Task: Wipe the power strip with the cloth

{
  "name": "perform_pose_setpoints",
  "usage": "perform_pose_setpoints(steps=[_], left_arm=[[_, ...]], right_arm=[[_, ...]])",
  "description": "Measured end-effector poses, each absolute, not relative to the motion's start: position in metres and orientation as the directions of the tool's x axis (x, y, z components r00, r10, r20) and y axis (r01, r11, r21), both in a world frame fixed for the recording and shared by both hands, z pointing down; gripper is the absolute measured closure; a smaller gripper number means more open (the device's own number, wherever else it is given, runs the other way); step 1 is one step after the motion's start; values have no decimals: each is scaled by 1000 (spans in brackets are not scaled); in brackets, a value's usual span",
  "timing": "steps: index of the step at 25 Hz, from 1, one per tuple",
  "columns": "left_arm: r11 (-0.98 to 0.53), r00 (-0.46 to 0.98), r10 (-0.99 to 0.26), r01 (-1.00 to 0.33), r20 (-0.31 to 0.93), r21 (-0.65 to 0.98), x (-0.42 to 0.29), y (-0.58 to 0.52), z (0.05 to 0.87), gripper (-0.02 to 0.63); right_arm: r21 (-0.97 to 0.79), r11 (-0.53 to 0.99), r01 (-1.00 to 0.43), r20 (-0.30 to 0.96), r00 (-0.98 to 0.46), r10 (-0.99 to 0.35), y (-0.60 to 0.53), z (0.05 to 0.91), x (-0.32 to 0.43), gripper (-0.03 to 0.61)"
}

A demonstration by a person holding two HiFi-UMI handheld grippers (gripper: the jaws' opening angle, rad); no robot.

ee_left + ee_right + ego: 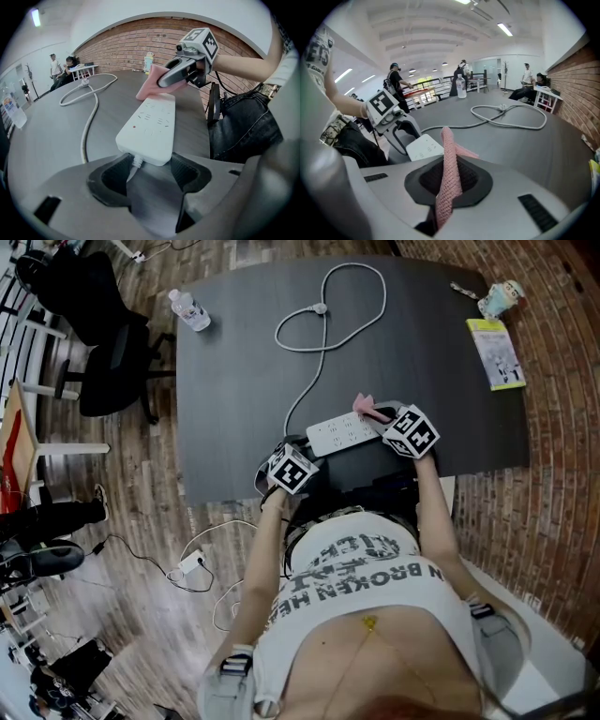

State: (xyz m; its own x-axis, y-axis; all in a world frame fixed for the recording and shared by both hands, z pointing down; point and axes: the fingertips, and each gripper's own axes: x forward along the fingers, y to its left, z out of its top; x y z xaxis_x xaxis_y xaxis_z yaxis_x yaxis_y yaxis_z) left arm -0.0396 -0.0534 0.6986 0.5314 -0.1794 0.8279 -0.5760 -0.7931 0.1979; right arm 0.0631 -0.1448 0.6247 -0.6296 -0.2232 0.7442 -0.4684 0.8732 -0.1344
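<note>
Wipe starting: right gripper (pixel 449 180) clenches pink cloth (pixel 449 154) on power strip (pixel 342 432), 3 o'clock end; left gripper (pixel 150 173) grips the opposite end. Next, drag toward 9 o'clock.

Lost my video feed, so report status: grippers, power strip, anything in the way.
Left gripper shut on power strip, cord end. Right gripper shut on pink cloth, at strip's far end. Cord loops away; nothing blocking strip's top.

In the head view the right tongs (pixel 382 419) cover most of the pink knitted cloth (pixel 366 407), the left tongs (pixel 298 445) the cabled end of the white plastic power strip (pixel 342 432).
</note>
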Motion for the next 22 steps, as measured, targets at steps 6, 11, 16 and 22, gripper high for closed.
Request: perform_pose_setpoints(steps=[6,11,16,22], left_arm=[[-787,524,-195,-587,829,186,-39,-55,703,353],[-791,527,-188,-581,828,190,-40,-54,700,353],[-790,525,-190,-584,829,188,-41,-56,702,353],[-789,525,-190,-584,830,189,-41,-56,701,353]], right_arm=[[-187,950,-251,706,-707,-48,-110,611,14,561],[-249,962,-116,687,-721,91,-78,613,-23,561],[-283,958,-37,705,-686,181,-57,629,-47,561],[-324,946,-20,723,-650,234,-46,648,-60,561]])
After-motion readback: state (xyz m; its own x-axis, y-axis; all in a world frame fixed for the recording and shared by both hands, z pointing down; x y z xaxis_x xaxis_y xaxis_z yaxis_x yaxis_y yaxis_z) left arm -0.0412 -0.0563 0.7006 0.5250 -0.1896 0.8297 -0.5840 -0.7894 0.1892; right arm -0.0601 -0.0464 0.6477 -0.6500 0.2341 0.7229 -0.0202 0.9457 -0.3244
